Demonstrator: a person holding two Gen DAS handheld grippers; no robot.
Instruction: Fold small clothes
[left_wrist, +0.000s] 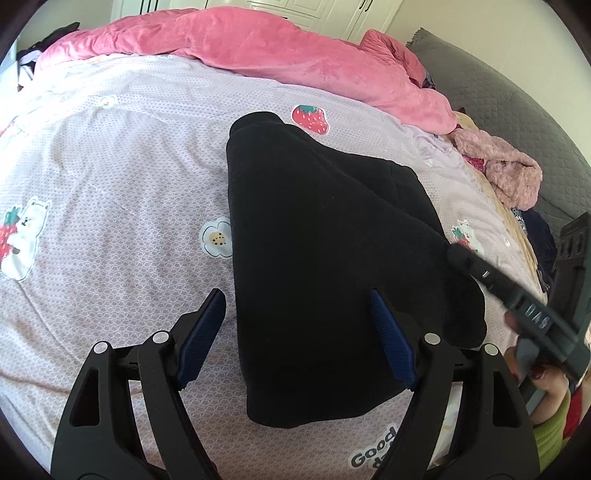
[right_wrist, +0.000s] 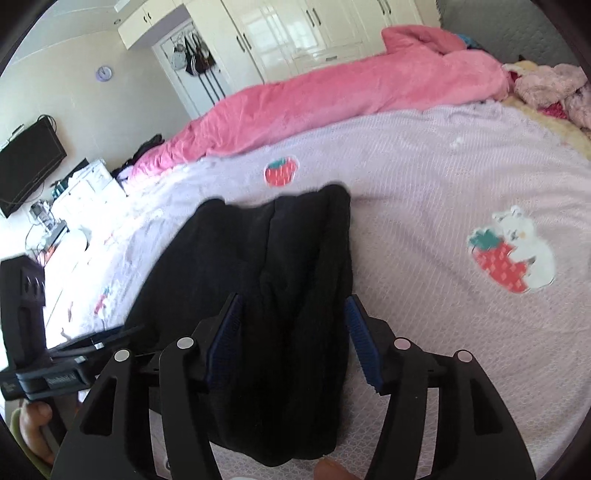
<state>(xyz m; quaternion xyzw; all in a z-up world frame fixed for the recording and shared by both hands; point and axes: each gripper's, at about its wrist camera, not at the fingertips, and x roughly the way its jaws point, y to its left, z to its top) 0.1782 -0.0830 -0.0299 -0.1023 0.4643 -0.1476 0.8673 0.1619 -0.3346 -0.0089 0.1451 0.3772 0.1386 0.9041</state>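
- Left wrist view: the black garment (left_wrist: 325, 258) is seen folded on the lilac bedspread (left_wrist: 110, 155), near its front edge. The left gripper (left_wrist: 297, 336) is held wide open over the garment's near-left corner, gripping nothing.
- Right wrist view: the right gripper (right_wrist: 293, 341) is held partly open astride the garment's (right_wrist: 258, 295) near end; its pads (right_wrist: 364, 350) are kept apart from the cloth.

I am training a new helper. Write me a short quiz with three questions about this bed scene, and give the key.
1. True or false: the left gripper is clamped shut on the black garment.
2. What lies along the far side of the bed? A) grey towel B) pink blanket C) blue pillow
3. Fill in: just beyond the garment's far end the bedsheet shows a printed ____.

Key: 1 false, both grippers stand open; 2 B; 3 strawberry.
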